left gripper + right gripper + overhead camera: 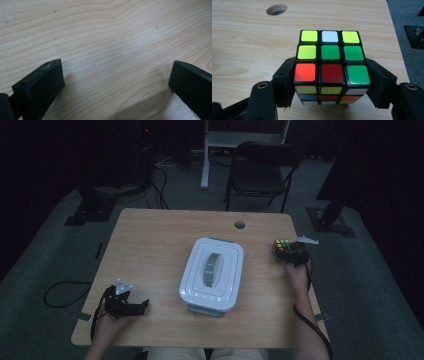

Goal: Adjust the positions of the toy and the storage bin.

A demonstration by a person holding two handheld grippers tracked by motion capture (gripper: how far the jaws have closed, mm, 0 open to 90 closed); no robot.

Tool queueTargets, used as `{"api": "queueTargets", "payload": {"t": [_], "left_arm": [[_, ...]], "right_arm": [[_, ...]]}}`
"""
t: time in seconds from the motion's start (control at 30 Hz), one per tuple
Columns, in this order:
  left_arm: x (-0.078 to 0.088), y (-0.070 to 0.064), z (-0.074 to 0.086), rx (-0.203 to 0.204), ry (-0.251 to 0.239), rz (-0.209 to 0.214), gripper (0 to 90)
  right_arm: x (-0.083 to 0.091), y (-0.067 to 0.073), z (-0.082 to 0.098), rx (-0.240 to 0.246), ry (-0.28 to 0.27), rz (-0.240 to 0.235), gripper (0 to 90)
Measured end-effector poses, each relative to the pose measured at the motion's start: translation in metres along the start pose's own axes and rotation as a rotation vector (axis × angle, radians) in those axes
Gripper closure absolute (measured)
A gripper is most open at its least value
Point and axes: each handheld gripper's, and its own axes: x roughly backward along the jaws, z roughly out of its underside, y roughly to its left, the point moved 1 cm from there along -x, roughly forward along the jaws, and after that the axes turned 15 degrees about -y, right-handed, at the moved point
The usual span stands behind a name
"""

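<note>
right hand-held gripper (pixel 332 82): clamped on puzzle cube (pixel 331 67) at right tabletop (pixel 150 245) edge | left hand-held gripper (pixel 116 82): jaws apart, nothing between, low over bare wood | white lidded box (pixel 212 275): mid-tabletop, well apart from cube

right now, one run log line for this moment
right gripper: shut on cube, table's right edge | left gripper: open, nothing between jaws | white box: lid on, mid-table

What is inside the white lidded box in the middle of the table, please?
That cannot be seen: the white box has its lid on, so its inside is covered. On top there is a grey handle, and beneath it the wooden table.
</note>
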Motion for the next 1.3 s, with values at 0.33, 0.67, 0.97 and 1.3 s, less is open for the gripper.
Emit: {"api": "queueTargets", "payload": {"t": [0.33,0.67,0.97,1.3], "left_arm": [[0.000,0.000,0.000,-0.001,0.000,0.002,0.5],[0.000,0.000,0.000,-0.001,0.000,0.002,0.5],[0.000,0.000,0.000,-0.002,0.000,0.003,0.6],[0.000,0.000,0.000,-0.002,0.000,0.003,0.6]], "right_arm": [[0.047,0.013,-0.004,0.061,-0.022,-0.054,33.6],[0.091,0.023,0.012,0.119,-0.022,-0.079,33.6],[0.125,0.026,0.032,0.144,-0.016,-0.067,33.6],[0.152,0.026,0.050,0.153,-0.006,-0.021,33.6]]}}
